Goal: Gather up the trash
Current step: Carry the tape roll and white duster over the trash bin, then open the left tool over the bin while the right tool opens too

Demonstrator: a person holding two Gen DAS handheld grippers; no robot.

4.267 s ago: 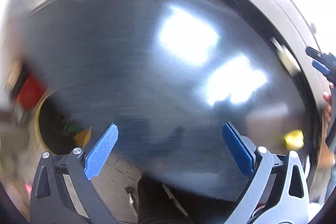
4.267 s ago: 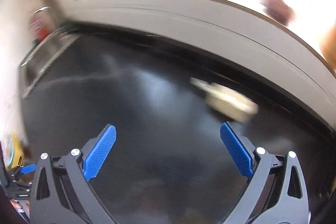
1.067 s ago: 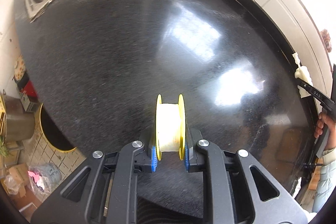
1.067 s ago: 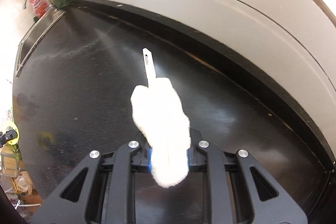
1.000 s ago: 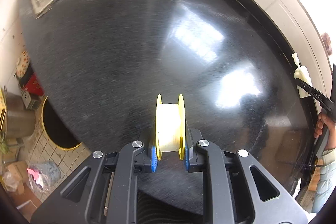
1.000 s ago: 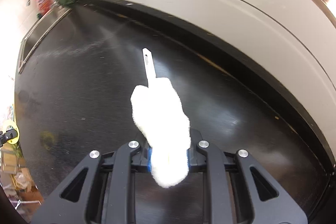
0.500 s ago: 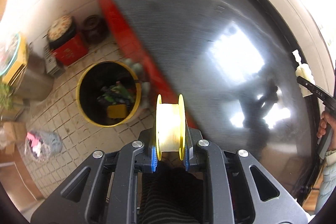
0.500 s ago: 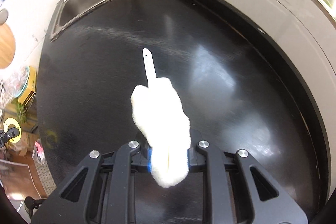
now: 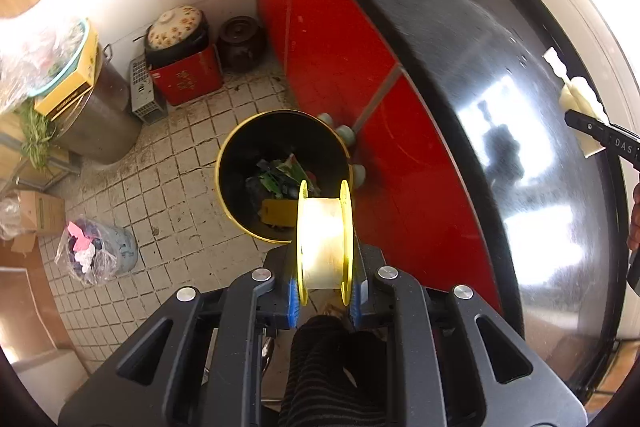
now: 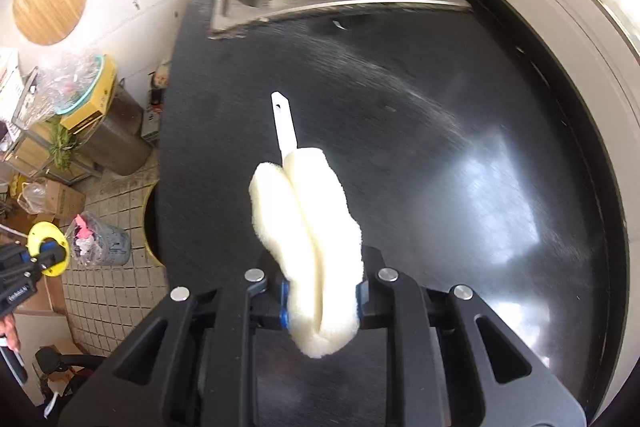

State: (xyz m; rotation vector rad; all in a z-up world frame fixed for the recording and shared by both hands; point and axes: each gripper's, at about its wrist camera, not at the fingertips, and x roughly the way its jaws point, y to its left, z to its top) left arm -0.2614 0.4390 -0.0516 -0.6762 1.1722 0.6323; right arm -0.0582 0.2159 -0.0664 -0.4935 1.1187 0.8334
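Jaws of the left gripper (image 9: 323, 301) clamp a yellow spool (image 9: 325, 243), axis crosswise, above the trash bin (image 9: 240, 151); the right gripper (image 10: 321, 301) pinches a sponge brush (image 10: 308, 227), handle pointing forward over the table (image 10: 440, 147).

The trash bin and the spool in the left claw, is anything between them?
Nothing solid: in the left wrist view the yellow spool hangs in open air, its top overlapping the near rim of the trash bin on the tiled floor.
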